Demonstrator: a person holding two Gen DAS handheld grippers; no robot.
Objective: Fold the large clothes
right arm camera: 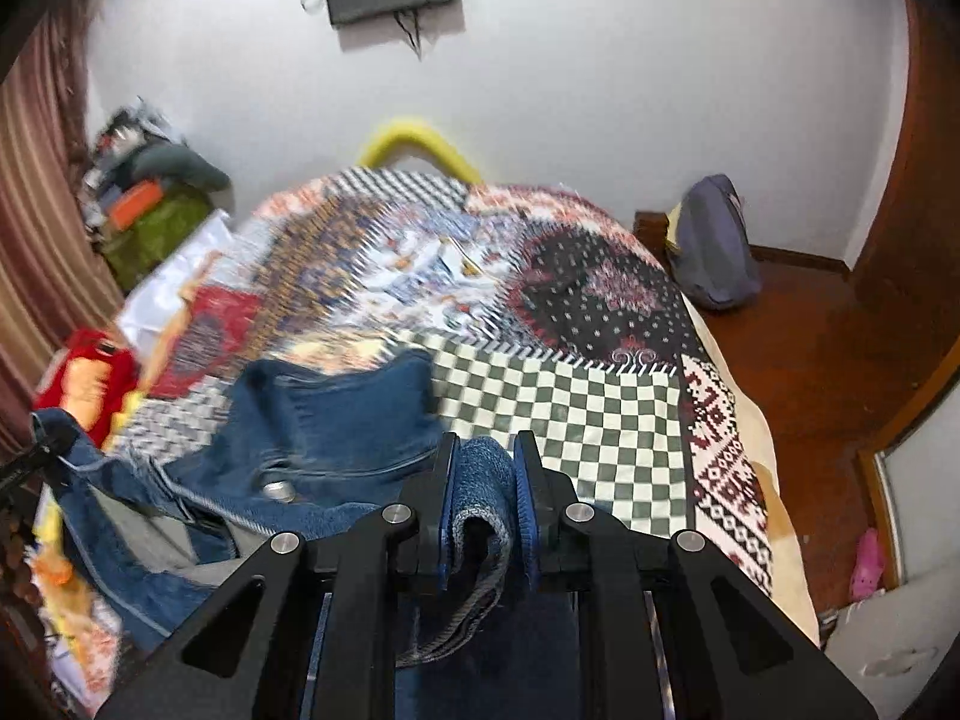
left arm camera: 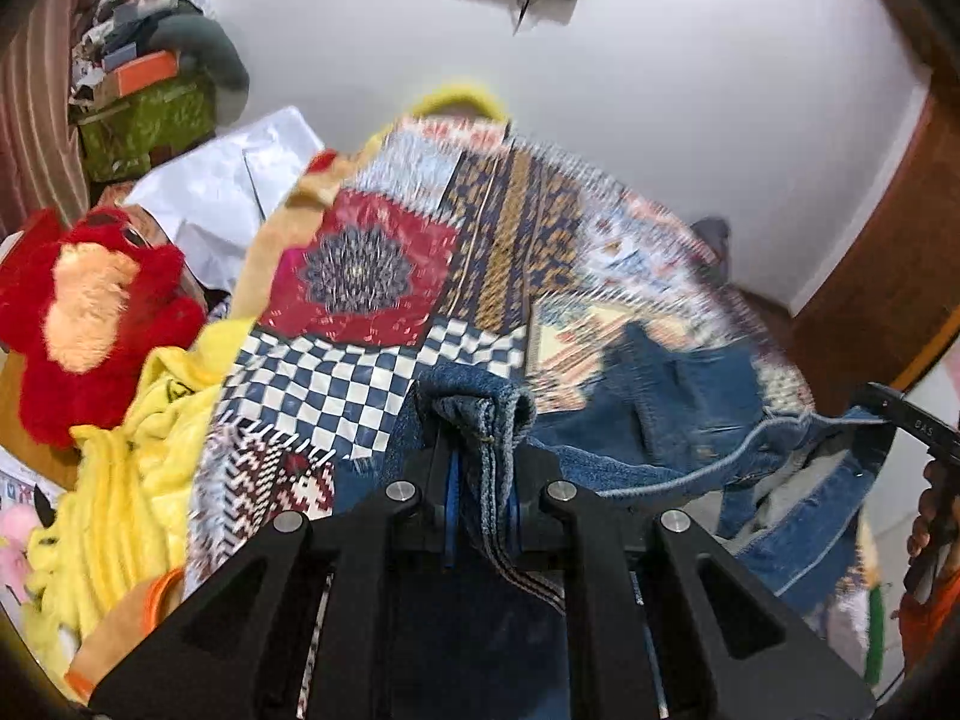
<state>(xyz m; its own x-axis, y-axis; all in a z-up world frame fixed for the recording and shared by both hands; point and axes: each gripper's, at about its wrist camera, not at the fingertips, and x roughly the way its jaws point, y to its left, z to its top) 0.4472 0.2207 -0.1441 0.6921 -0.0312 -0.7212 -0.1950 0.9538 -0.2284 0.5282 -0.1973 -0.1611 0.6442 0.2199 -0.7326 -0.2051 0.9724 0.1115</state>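
Here one pair of jeans (right arm camera: 336,414) hangs over the patchwork bed cover (right arm camera: 576,420), stretched between two grippers. The left gripper (left arm camera: 480,456) clenches a bunched denim edge; the right gripper (right arm camera: 483,468) clamps another denim fold, both held above the bed. One red plush toy (left arm camera: 90,312) and a yellow blanket (left arm camera: 132,468) crowd the bed's left side.
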